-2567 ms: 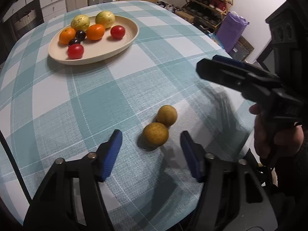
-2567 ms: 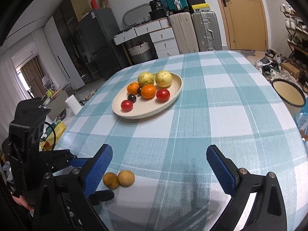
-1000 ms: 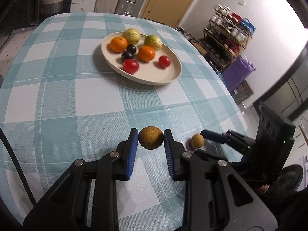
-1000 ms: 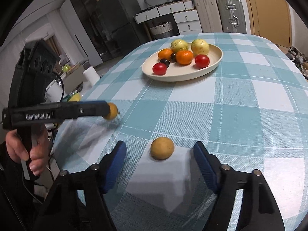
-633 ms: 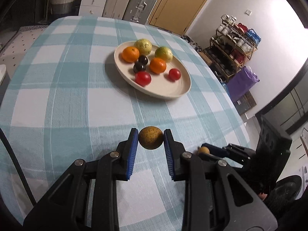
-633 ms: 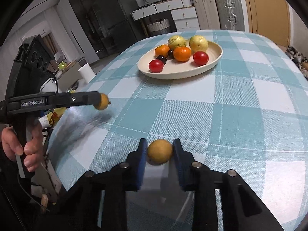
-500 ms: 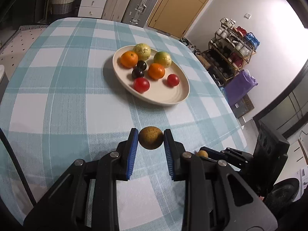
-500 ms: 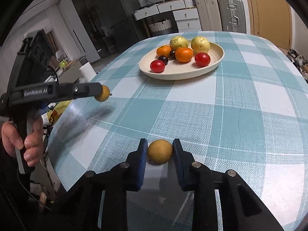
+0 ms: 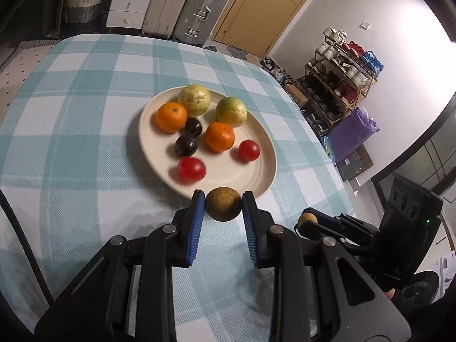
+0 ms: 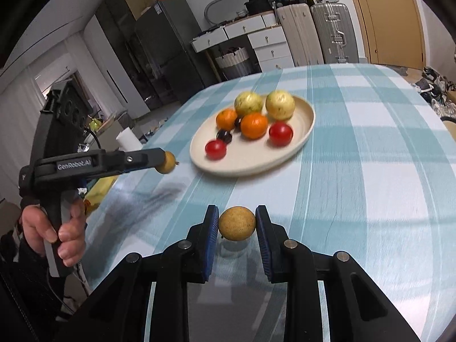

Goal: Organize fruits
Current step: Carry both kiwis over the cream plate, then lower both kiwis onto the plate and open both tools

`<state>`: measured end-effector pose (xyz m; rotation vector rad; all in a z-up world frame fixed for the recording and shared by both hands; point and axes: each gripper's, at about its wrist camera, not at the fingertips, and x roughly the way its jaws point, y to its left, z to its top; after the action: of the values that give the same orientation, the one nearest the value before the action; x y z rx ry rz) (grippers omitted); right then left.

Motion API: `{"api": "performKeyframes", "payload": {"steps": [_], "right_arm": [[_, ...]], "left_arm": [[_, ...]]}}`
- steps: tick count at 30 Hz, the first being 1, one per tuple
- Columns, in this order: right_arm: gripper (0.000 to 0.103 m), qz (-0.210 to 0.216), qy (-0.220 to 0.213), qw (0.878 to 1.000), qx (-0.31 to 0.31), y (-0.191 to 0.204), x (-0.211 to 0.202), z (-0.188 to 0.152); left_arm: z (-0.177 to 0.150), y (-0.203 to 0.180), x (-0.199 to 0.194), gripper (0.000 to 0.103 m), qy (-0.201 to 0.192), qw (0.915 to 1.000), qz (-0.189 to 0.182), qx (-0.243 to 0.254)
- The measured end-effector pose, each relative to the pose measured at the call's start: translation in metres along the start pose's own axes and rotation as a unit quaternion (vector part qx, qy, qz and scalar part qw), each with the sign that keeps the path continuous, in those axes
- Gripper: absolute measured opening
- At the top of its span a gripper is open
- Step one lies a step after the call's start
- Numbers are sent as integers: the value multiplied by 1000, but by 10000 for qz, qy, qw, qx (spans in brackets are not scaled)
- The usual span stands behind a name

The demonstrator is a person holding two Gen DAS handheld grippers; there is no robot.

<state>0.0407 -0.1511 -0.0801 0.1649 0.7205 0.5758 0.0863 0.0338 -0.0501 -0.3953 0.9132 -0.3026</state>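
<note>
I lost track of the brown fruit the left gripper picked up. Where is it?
The brown fruit is clamped in the left gripper, held just short of the plate's near rim in the left wrist view.

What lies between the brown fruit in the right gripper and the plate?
Only bare checked tablecloth separates the brown fruit and the plate, in the right wrist view.
</note>
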Motion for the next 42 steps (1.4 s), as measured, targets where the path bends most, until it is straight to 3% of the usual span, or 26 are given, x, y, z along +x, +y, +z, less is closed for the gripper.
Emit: {"api": "performKeyframes", "payload": {"steps": [17, 40, 42], "right_arm": [[27, 152, -44, 9990, 423, -48, 45, 82], [28, -145, 198, 9971, 725, -78, 98, 118], [35, -151, 209, 9967, 775, -80, 99, 118]], "left_arm": [[44, -25, 72, 24, 397, 9990, -105, 160], [55, -28, 106, 25, 494, 9983, -65, 296], [57, -29, 105, 27, 487, 9984, -37, 266]]}}
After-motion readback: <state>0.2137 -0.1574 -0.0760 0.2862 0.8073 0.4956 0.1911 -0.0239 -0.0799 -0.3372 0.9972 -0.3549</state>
